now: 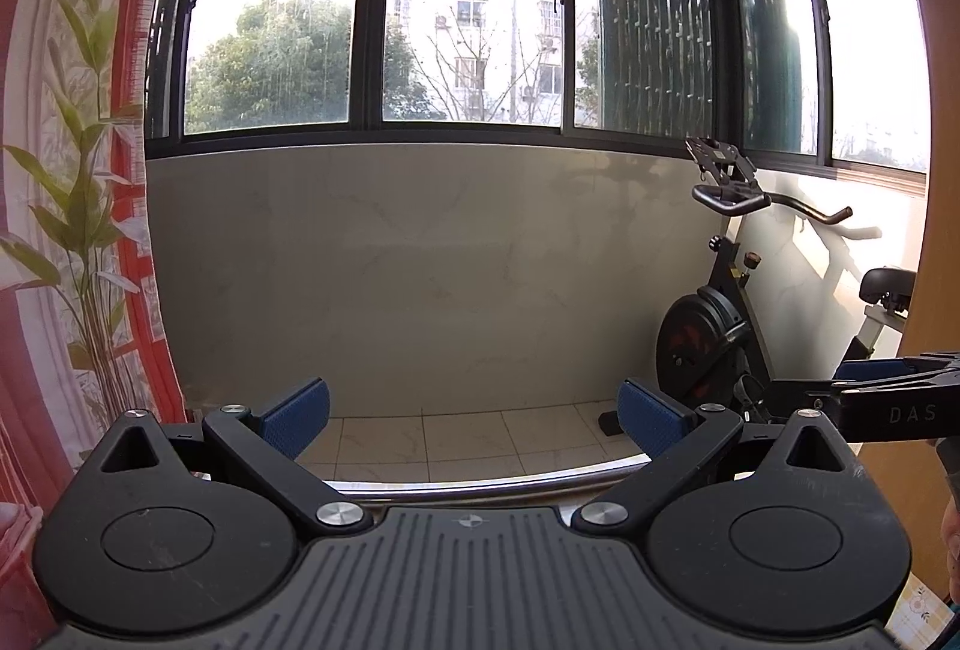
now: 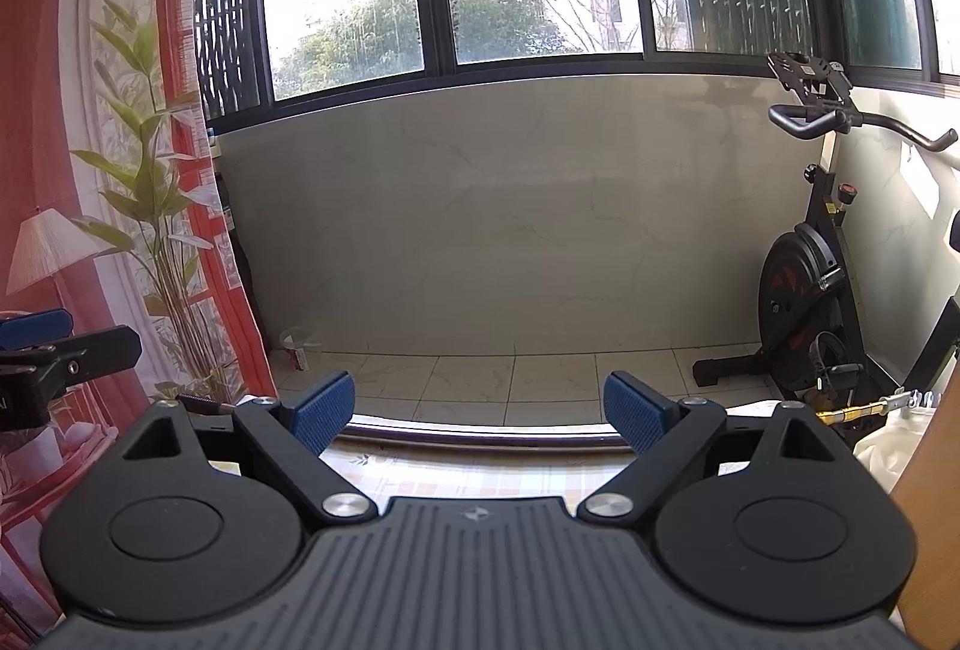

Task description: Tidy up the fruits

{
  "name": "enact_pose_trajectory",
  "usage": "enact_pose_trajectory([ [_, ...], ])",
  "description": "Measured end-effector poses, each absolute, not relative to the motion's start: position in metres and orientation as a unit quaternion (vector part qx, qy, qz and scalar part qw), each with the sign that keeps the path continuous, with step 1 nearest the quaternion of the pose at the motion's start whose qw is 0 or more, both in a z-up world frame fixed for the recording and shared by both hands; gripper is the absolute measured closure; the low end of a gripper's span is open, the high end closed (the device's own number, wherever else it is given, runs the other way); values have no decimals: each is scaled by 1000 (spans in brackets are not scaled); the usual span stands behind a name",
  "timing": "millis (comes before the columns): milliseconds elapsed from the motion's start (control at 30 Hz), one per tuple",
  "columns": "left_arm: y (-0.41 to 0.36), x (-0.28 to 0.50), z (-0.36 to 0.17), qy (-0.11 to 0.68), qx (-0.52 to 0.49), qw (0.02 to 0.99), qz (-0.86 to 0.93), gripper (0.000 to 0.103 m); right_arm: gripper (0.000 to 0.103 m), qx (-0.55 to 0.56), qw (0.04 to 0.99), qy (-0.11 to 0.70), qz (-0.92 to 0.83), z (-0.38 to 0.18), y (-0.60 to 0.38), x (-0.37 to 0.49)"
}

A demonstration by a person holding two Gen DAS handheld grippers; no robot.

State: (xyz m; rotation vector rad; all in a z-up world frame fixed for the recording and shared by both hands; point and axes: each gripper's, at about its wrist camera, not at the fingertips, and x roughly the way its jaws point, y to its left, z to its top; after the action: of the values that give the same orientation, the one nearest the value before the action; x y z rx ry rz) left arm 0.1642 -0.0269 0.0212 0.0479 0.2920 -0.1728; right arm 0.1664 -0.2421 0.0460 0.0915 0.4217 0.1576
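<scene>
Left gripper: black two-finger body, blue ribbed fingers spread wide, nothing between them. Right gripper: same build, blue fingers also spread wide, gap empty. Each gripper shows at the edge of the other's view, so they sit side by side, apart, both aimed slightly below level toward the window wall.

Fruit: none visible in either view, so I can't say where it lies.

Just past the right fingers: a strip of table with a pale checked floral cloth. Beyond it, a shiny metal rail runs across; the same rail shows under the left fingers.

Right edge of both views: a tan wooden panel. A crumpled white cloth lies beside it.

Further out: a white tiled floor, then a low grey marble-look wall. A black exercise bike stands on the floor at the right, against the side wall. A small white-and-red item sits on the floor at the wall's left corner; too small to identify.

Left side: a hanging printed curtain showing red window frames and green bamboo.

Farthest: dark-framed sliding windows above the wall; trees and a white building outside.
</scene>
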Motion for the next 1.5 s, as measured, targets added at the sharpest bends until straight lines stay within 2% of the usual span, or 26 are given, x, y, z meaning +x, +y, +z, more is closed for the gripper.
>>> enact_pose_trajectory([
  [1500, -27, 166, 18, 162, 31, 985, -59, 0, 11, 48, 969, 222, 93, 45, -242, 165],
])
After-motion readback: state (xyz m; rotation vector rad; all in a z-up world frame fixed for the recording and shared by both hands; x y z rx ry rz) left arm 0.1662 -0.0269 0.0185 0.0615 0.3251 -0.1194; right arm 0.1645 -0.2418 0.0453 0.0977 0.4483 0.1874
